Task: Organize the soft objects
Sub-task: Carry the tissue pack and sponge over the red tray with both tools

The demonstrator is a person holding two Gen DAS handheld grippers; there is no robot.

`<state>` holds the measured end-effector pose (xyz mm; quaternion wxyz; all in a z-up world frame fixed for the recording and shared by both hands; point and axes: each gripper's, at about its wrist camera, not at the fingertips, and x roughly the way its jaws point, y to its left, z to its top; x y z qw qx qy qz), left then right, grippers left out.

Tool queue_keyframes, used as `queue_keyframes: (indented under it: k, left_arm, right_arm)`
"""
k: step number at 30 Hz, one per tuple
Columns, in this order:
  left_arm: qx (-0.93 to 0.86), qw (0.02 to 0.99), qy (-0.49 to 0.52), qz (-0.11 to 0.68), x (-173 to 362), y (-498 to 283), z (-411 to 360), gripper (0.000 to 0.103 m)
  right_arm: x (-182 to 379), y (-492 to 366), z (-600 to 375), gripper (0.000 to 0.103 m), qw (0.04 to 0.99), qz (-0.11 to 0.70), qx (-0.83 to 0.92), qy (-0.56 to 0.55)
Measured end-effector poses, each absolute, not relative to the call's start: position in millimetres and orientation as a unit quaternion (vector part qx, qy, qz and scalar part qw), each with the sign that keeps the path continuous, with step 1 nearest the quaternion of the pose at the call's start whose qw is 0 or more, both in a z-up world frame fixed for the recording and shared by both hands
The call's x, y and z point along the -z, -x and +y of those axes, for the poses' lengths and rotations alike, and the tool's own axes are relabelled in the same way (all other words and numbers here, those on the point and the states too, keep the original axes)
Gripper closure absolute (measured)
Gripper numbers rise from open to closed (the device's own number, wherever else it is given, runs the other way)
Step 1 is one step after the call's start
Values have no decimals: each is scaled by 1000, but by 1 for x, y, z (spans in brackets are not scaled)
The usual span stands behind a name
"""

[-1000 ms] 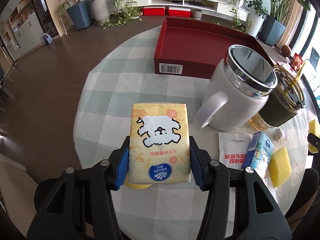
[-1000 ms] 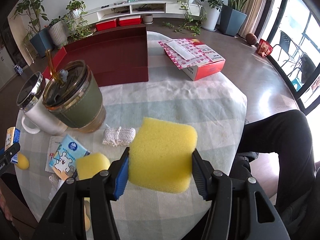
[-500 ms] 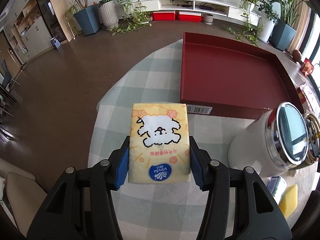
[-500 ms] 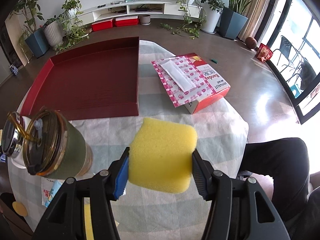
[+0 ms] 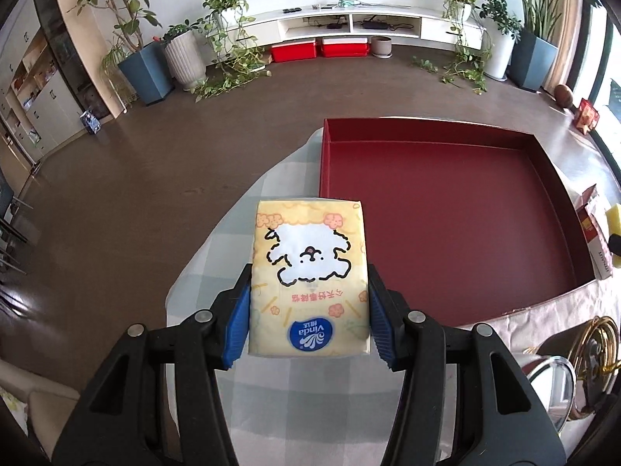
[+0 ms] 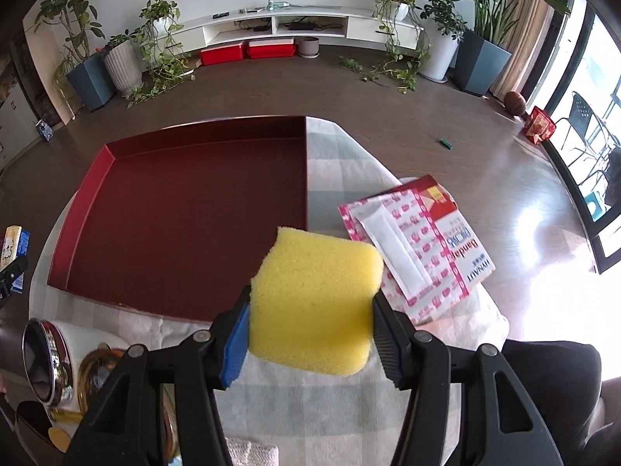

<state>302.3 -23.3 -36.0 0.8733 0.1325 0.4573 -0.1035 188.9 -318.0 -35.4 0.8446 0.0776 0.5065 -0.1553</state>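
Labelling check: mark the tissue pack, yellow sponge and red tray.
tissue pack point(image 5: 308, 272), left wrist view, on the printed front.
yellow sponge point(image 6: 316, 303), right wrist view, on its top face.
red tray point(image 6: 186, 217), right wrist view, on its bare floor.

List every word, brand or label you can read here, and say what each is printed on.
"vinda": blue oval logo on the yellow tissue pack, seen upside down.
"Banda...", cut off, and "HYNAUT": side of the red and white box.
Red Chinese characters on the tissue pack: too small to read.
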Motion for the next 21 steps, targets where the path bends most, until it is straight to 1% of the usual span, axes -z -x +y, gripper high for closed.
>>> queue_keyframes:
  k: [6, 12, 21]
  left_arm:
    - [131, 869, -155, 452, 42, -326, -62, 53]
    - [165, 857, -161, 461, 55, -343, -92, 53]
    - [196, 836, -182, 478, 81, -358, -130, 53]
  right_arm:
    - [43, -238, -303, 44, 847, 515, 122, -50]
    - [63, -278, -288, 44, 839, 537, 84, -38]
    - [97, -304, -275, 44, 816, 575, 47, -36]
